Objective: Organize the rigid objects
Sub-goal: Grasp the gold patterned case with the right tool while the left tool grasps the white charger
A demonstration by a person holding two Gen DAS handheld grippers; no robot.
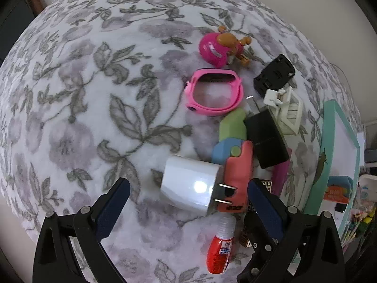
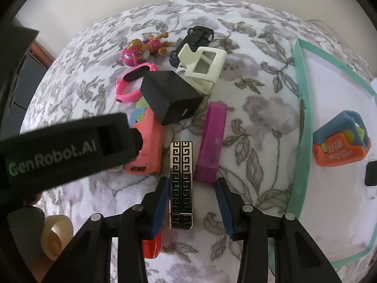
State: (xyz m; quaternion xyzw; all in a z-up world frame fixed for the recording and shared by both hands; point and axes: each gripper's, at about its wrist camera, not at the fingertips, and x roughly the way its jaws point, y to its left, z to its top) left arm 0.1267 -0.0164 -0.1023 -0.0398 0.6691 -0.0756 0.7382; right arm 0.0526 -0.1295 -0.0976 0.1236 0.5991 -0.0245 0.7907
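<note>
Through the left wrist camera we look down on a floral cloth [image 1: 94, 118] that covers the surface beneath a cluster of small things. Our left gripper [image 1: 188, 210] hangs over a white plug adapter [image 1: 190, 184], its fingers [image 1: 113, 210] spread wide to either side and touching nothing. The adapter's prongs point toward a coral eraser-like block [image 1: 238, 176] just beside it. Below the adapter lies a small red bottle [image 1: 220, 252]. Farther up we see a pink wristband [image 1: 214, 92], a pink toy figure [image 1: 219, 47], a black toy car [image 1: 274, 75], a cream-coloured clip stand [image 1: 287, 110] and a black charger [image 1: 266, 139]. At the right edge stands a teal-rimmed tray [image 1: 329, 141].

Through the right wrist camera, our right gripper [image 2: 192, 202] straddles a patterned black-and-silver bar [image 2: 181, 184] lying lengthwise between its fingers [image 2: 162, 202]. The left finger sits right against the bar's edge; the right one stands clear of it, so the fingers are still apart. Just beside the bar lies a purple lighter-shaped case [image 2: 212, 139]. The teal-rimmed tray [image 2: 299, 141] on the right holds an orange-and-blue tape dispenser [image 2: 339, 141]. The left gripper's black body [image 2: 66, 146] crosses the left side.
</note>
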